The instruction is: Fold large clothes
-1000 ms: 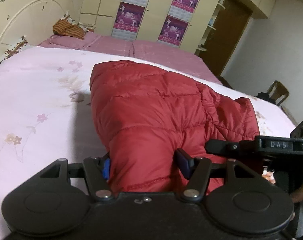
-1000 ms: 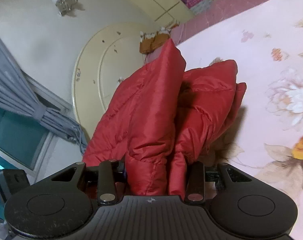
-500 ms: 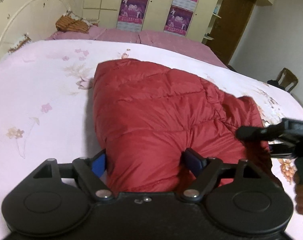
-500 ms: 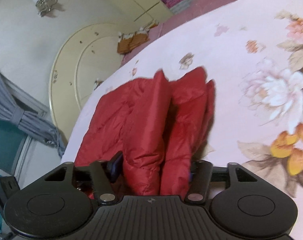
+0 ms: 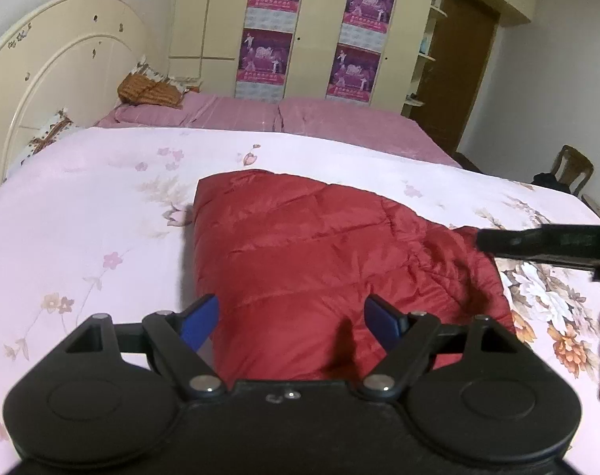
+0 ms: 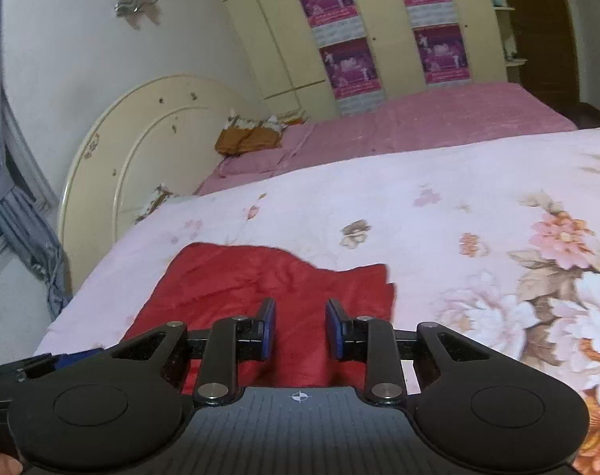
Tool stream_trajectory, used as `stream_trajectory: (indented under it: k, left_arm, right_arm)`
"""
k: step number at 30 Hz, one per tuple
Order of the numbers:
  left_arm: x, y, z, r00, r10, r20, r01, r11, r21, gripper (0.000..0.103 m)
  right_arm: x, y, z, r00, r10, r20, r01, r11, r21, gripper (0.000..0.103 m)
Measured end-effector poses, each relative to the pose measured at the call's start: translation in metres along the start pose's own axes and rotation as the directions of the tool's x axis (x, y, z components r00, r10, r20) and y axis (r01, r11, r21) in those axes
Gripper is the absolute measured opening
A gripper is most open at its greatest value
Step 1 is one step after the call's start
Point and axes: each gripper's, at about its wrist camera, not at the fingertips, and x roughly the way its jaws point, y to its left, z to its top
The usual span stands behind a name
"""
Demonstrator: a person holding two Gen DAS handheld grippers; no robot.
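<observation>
Jacket [image 5: 319,261] flat on bedspread [image 5: 82,217], long axis toward headboard [image 5: 54,79]; left tongs [image 5: 292,316] wide, right tongs [image 6: 300,328] narrower, both empty.

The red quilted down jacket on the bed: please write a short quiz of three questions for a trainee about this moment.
1. True or false: the left gripper is clamped shut on the red quilted down jacket.
2. Multiple choice: what does the jacket lie on? A) a wooden chair B) a pale pink floral quilt C) the floor
3. Fill in: the blue pads of the right gripper stand apart, with ____ between them gripped.

Key:
1. False; its fingers stand wide apart on either side of the jacket.
2. B
3. nothing; the jacket is only seen below the gap.
</observation>
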Motion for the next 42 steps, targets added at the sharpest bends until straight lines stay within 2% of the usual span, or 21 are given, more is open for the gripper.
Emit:
stream_trajectory:
  k: [4, 6, 9, 12, 14, 17, 21, 25, 28, 34, 37, 40, 42]
  left_arm:
    - [0.009, -0.003, -0.003, 1.000, -0.004, -0.017, 0.005, 1.000, 0.021, 0.079]
    - [0.017, -0.005, -0.007, 1.000, 0.001, -0.029, 0.000, 1.000, 0.031, 0.081]
    - [0.024, -0.001, -0.011, 0.999, -0.010, -0.034, 0.011, 1.000, 0.017, 0.086]
    - [0.026, 0.003, -0.012, 0.999, -0.015, -0.044, 0.015, 1.000, -0.016, 0.085]
    - [0.018, 0.004, -0.011, 0.999, -0.013, -0.042, 0.012, 1.000, -0.027, 0.080]
    - [0.000, 0.003, -0.016, 0.999, -0.018, -0.032, 0.017, 1.000, -0.024, 0.080]
    - [-0.024, -0.001, -0.030, 0.999, -0.019, -0.029, 0.019, 1.000, -0.022, 0.080]
    - [-0.040, 0.000, -0.048, 0.999, -0.014, -0.051, 0.010, 0.998, -0.064, 0.081]
    - [-0.041, 0.000, -0.058, 0.997, -0.015, -0.072, 0.009, 0.996, -0.084, 0.081]
    - [-0.036, -0.001, -0.060, 0.997, -0.014, -0.080, 0.008, 0.997, -0.075, 0.083]
    - [-0.034, -0.002, -0.060, 0.996, -0.011, -0.084, 0.005, 0.998, -0.066, 0.082]
    - [-0.034, -0.004, -0.060, 0.996, -0.007, -0.092, 0.000, 0.998, -0.068, 0.083]
    - [-0.035, -0.006, -0.059, 0.995, 0.008, -0.100, -0.014, 0.998, -0.065, 0.087]
  right_arm:
    - [0.023, 0.011, -0.004, 0.999, -0.033, -0.020, 0.033, 0.999, -0.030, 0.029]
    - [0.044, 0.012, -0.008, 0.994, -0.108, -0.036, 0.105, 0.992, -0.068, 0.029]
    - [0.072, 0.003, -0.022, 0.981, -0.180, -0.073, 0.172, 0.979, -0.107, 0.029]
    - [0.087, -0.004, -0.032, 0.974, -0.211, -0.084, 0.198, 0.970, -0.144, 0.029]
    - [0.092, -0.009, -0.031, 0.970, -0.223, -0.097, 0.207, 0.966, -0.154, 0.029]
    - [0.074, -0.007, -0.025, 0.973, -0.219, -0.073, 0.204, 0.964, -0.170, 0.029]
    - [0.025, 0.008, -0.029, 0.989, -0.145, -0.016, 0.140, 0.974, -0.180, 0.029]
    - [-0.018, 0.027, -0.052, 0.995, -0.098, -0.010, 0.093, 0.968, -0.234, 0.029]
    - [-0.038, 0.038, -0.077, 0.995, -0.098, -0.027, 0.088, 0.964, -0.251, 0.029]
    - [-0.019, 0.035, -0.119, 0.978, -0.190, -0.086, 0.152, 0.933, -0.327, 0.029]
    - [-0.005, 0.024, -0.121, 0.977, -0.177, -0.121, 0.140, 0.954, -0.265, 0.029]
    - [0.005, 0.024, -0.124, 0.975, -0.183, -0.126, 0.141, 0.948, -0.286, 0.029]
    - [0.010, 0.021, -0.124, 0.975, -0.180, -0.131, 0.138, 0.951, -0.276, 0.029]
